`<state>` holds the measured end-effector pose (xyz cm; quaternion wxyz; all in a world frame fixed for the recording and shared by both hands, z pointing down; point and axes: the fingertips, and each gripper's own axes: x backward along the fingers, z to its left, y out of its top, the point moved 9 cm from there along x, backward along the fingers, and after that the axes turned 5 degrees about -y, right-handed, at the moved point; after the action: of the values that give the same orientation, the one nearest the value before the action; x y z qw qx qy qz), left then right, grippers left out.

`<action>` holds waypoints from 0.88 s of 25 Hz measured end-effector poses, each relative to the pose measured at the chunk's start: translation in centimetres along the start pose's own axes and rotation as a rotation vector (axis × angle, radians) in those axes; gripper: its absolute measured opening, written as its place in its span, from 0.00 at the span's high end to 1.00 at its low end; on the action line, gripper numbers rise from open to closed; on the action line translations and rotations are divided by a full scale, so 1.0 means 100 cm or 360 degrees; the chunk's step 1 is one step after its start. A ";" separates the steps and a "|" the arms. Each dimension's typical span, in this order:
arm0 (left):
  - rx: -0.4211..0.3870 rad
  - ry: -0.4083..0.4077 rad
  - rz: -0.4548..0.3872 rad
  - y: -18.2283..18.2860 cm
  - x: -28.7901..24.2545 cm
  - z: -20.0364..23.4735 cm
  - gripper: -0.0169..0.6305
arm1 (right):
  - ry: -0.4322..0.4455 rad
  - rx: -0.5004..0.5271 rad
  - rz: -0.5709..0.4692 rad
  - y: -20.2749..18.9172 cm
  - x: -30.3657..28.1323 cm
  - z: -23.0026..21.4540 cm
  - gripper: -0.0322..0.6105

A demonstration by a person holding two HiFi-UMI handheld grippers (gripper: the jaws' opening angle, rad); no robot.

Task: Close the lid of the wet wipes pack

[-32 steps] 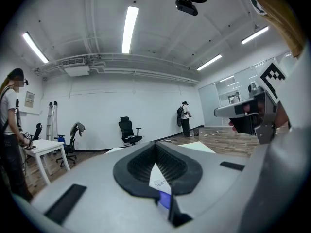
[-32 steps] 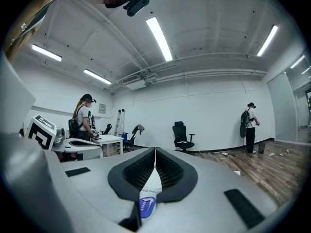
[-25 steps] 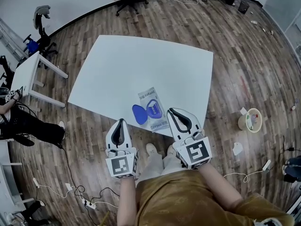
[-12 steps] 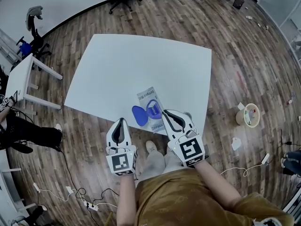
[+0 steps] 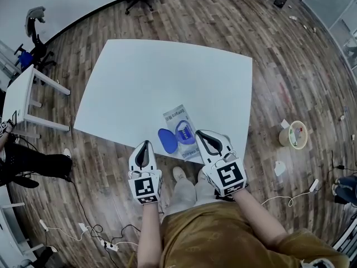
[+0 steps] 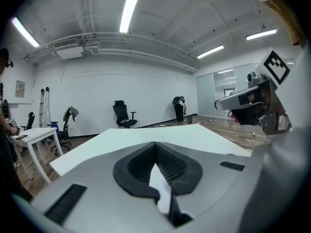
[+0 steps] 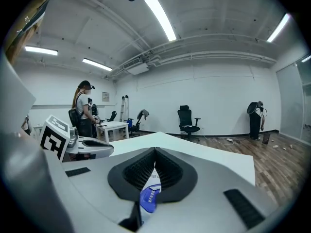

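Smooth bench (image 5: pixel 167 77), wooden floor (image 5: pixel 279 66)
The bench top is matt white. The wet wipes pack (image 5: pixel 174 116) and its blue lid (image 5: pixel 165 139) look like shiny plastic. The right gripper (image 7: pixel 154 152) is matt grey plastic.

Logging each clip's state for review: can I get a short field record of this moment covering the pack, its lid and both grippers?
surface: white table
pack: wet wipes pack lying flat near the table's near edge
lid: blue lid open, swung out to the pack's left
left: left gripper jaws together, empty, short of the table edge
right: right gripper jaws together, empty, tip at the pack's right edge; contact unclear
status: lid not yet closed
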<state>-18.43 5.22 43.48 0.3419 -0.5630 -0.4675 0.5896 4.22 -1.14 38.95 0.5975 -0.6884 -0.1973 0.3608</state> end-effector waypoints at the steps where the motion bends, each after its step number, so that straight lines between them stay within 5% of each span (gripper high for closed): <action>1: 0.0007 -0.0016 0.0018 -0.004 -0.003 0.001 0.98 | -0.0001 -0.0003 0.0003 -0.001 -0.002 -0.001 0.94; 22: 0.0110 -0.0212 0.0410 -0.066 -0.037 0.008 0.98 | -0.0103 -0.0065 0.0074 -0.009 -0.019 -0.024 0.94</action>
<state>-19.54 3.81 50.91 0.2509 -0.5657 -0.3925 0.6804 4.88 -3.91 40.39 0.5681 -0.6928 -0.2077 0.3926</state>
